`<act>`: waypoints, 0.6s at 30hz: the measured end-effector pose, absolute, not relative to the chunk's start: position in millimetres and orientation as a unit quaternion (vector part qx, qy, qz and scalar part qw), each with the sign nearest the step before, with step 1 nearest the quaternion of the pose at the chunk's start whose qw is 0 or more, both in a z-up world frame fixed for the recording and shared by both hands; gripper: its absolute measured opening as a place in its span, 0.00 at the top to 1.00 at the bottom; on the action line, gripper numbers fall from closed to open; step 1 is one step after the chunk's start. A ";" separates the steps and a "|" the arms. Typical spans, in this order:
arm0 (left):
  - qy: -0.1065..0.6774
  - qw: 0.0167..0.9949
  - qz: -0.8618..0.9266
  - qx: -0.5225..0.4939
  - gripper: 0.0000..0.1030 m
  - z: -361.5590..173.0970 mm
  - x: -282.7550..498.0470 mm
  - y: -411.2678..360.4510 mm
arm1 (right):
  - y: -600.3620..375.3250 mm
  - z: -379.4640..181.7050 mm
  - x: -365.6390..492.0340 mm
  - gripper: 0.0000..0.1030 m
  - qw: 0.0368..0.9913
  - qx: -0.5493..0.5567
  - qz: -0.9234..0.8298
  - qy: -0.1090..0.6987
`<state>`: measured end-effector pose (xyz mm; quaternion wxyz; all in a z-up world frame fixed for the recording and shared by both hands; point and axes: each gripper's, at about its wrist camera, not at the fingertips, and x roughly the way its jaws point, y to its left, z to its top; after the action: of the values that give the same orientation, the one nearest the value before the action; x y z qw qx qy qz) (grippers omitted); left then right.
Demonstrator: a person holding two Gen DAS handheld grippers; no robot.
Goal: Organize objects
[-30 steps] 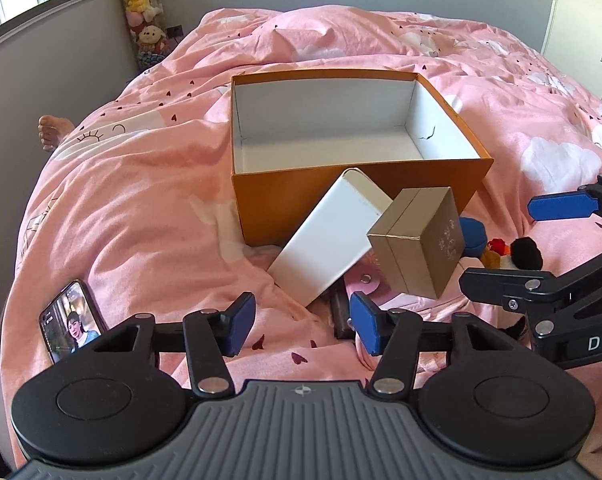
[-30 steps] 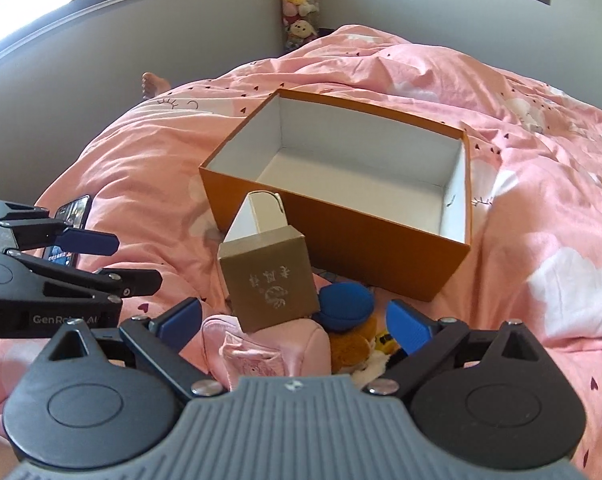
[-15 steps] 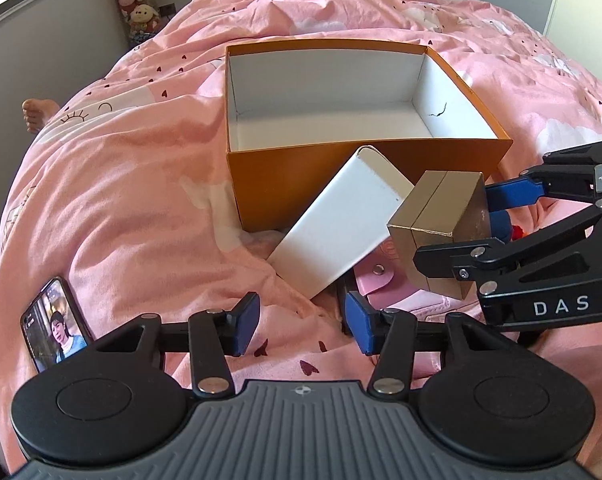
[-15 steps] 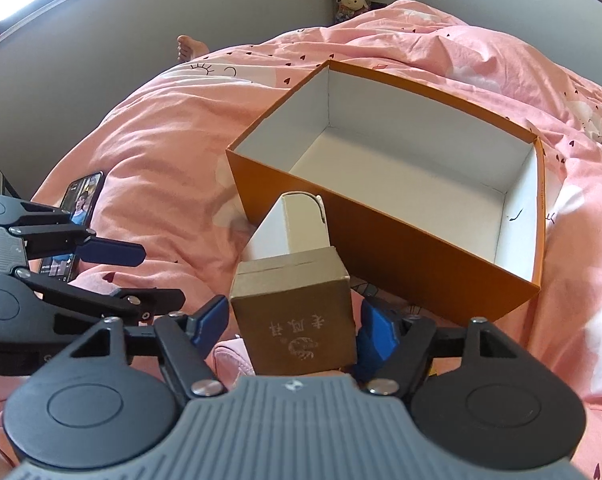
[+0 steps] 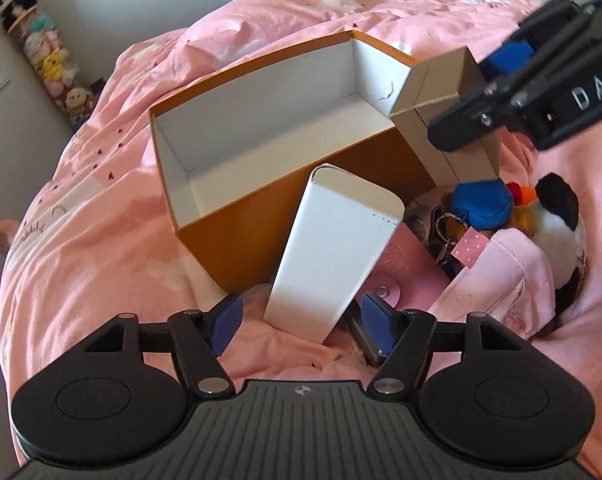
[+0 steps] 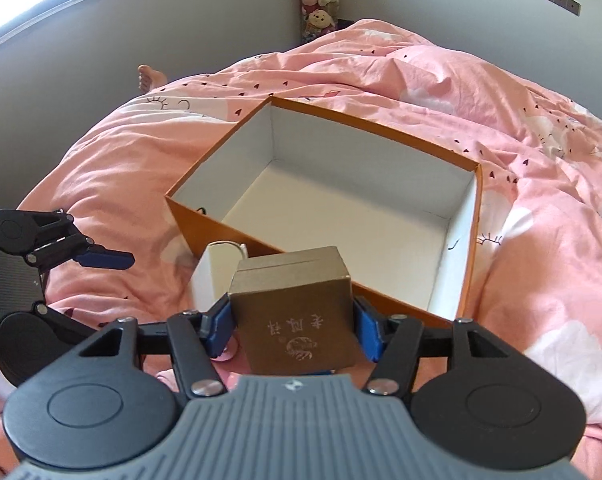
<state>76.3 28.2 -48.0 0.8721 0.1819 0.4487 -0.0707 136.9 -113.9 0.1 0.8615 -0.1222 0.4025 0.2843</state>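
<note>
A pink-quilted bed (image 6: 521, 128) carries an open orange box (image 6: 467, 240), its white inside bare. A white carton (image 5: 333, 252) leans on its near wall. The right claw (image 6: 293, 324) grips a gold box (image 6: 297, 312) just above the near rim. The left claw (image 5: 301, 320) is spread wide around the carton's foot.

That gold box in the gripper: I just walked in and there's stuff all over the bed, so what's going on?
Someone is tidying with two handheld grippers. The right gripper is shut on the gold box and holds it near the open orange box, whose inside shows nothing. The left gripper is open around the foot of the white box that leans on the orange box. Plush toys lie alongside.
</note>
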 end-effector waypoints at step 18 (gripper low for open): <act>0.452 0.827 -0.182 0.279 0.25 -102.6 118.7 23.0 | -132.9 -12.8 177.3 0.38 0.858 -0.096 0.262 0.431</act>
<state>118.7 23.0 -102.6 0.8274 0.2793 0.4518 -0.1824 177.3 -132.9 -12.8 0.8580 -0.0961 0.4312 0.2620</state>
